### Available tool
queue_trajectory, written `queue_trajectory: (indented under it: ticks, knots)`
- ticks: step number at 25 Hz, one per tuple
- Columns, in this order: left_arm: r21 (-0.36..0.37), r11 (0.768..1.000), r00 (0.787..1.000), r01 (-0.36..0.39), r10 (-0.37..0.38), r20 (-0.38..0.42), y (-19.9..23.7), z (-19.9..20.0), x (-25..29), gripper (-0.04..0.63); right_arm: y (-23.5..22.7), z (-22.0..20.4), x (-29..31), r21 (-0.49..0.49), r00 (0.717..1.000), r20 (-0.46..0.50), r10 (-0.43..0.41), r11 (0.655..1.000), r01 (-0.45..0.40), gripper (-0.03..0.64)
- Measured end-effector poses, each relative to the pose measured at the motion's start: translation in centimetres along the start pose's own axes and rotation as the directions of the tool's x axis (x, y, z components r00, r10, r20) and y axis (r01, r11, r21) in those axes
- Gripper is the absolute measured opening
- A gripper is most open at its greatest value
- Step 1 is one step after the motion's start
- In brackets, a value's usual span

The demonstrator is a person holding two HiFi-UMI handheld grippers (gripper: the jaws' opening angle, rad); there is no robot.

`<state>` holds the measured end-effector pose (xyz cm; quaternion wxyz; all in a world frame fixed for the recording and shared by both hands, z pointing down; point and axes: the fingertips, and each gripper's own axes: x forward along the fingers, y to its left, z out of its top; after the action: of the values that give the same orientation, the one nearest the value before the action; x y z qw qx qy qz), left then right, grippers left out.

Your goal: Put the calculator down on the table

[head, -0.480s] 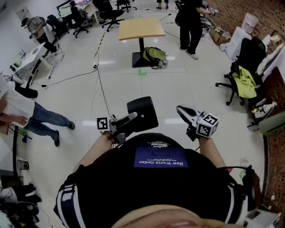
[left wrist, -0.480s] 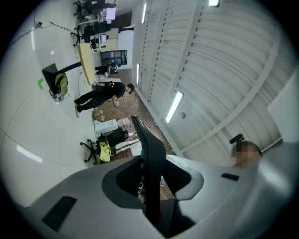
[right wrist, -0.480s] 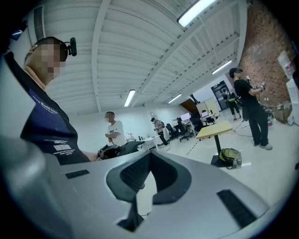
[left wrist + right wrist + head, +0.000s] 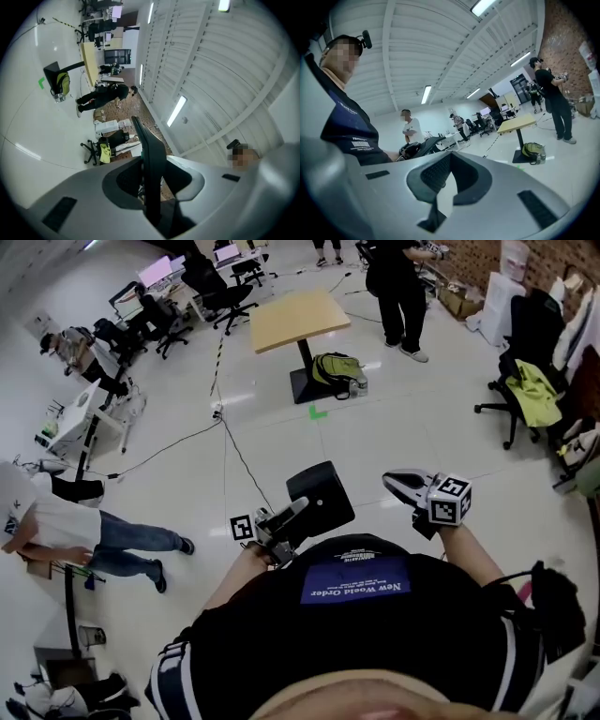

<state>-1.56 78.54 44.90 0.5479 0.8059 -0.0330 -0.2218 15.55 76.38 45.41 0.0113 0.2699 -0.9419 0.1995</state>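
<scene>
1. Glossy white tile floor (image 4: 394, 418) fills the open office; a square wooden-topped table on a black pedestal (image 4: 286, 320) stands far ahead.
2. Left gripper (image 4: 292, 512) clamps the flat black rectangular calculator (image 4: 323, 495), held in the air, well apart from that table.
3. Right gripper (image 4: 398, 481): jaws together, empty.

Your room is bright and evenly lit from long ceiling strip lights (image 4: 425, 93) — they burn as plain white bars in both gripper views. The glossy floor (image 4: 394, 418) throws back pale streaks of glare, and the shadow under the table (image 4: 291, 317) is short and soft. Both gripper views bend hard toward their round black borders; the grey foreground close to each lens is soft, the room beyond sharper. Your head view also curves at its edges.
</scene>
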Motion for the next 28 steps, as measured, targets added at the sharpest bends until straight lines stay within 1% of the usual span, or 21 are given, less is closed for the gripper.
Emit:
queue_trajectory:
  ticks: [2, 4, 7, 9, 12, 14, 17, 22, 25, 28]
  knots:
    - [-0.009, 1.0, 1.0, 0.018, -0.018, 0.003, 0.8, 3.2, -0.6, 0.132, -1.2, 2.0, 3.0, -0.016, 1.0, 0.007, -0.009, 1.0, 0.009, -0.012]
    - [-0.019, 1.0, 1.0, 0.023, -0.023, 0.008, 0.9, 7.0, -1.7, 0.131, -1.6, 4.8, 6.7, -0.011, 0.999, 0.04, -0.005, 1.0, 0.005, -0.012]
    - [-0.008, 0.999, 1.0, 0.031, -0.031, -0.003, 0.8, 12.1, -4.4, 0.132, -0.9, 7.7, 12.9, -0.016, 0.997, 0.074, 0.035, 0.999, -0.034, -0.012]
    - [-0.001, 0.999, 0.999, 0.036, -0.036, -0.01, 1.6, 15.3, -6.1, 0.132, -1.2, 8.0, 16.4, -0.029, 0.997, 0.068, 0.043, 0.999, -0.041, -0.012]
    - [0.0, 1.0, 1.0, 0.014, -0.014, -0.016, 3.5, 18.6, -9.3, 0.132, -2.0, 6.5, 20.3, 0.013, 0.998, 0.058, 0.031, 0.999, -0.032, -0.012]
    - [0.021, 1.0, 1.0, 0.005, -0.004, -0.024, 4.7, 21.7, -10.4, 0.132, -3.4, 6.6, 22.8, 0.016, 0.998, 0.057, 0.02, 1.0, -0.021, -0.012]
    - [0.06, 0.998, 1.0, 0.019, -0.018, -0.025, 5.3, 27.0, -10.2, 0.132, -6.0, 9.1, 26.1, -0.022, 0.998, 0.067, 0.014, 1.0, -0.012, -0.012]
    - [0.031, 0.998, 0.999, 0.049, -0.049, 0.011, 5.4, 30.2, -8.7, 0.13, -9.0, 11.9, 28.1, -0.026, 0.999, 0.038, 0.009, 1.0, -0.008, -0.012]
    - [0.044, 0.999, 0.999, 0.03, -0.032, 0.039, 6.8, 32.8, -7.3, 0.132, -12.0, 13.1, 29.2, -0.035, 0.999, 0.027, 0.035, 0.999, -0.034, -0.012]
    - [0.076, 0.997, 0.998, 0.008, -0.013, 0.06, 8.1, 35.7, -4.4, 0.131, -16.2, 15.2, 29.6, -0.047, 0.997, 0.028, 0.069, 0.997, -0.068, -0.012]
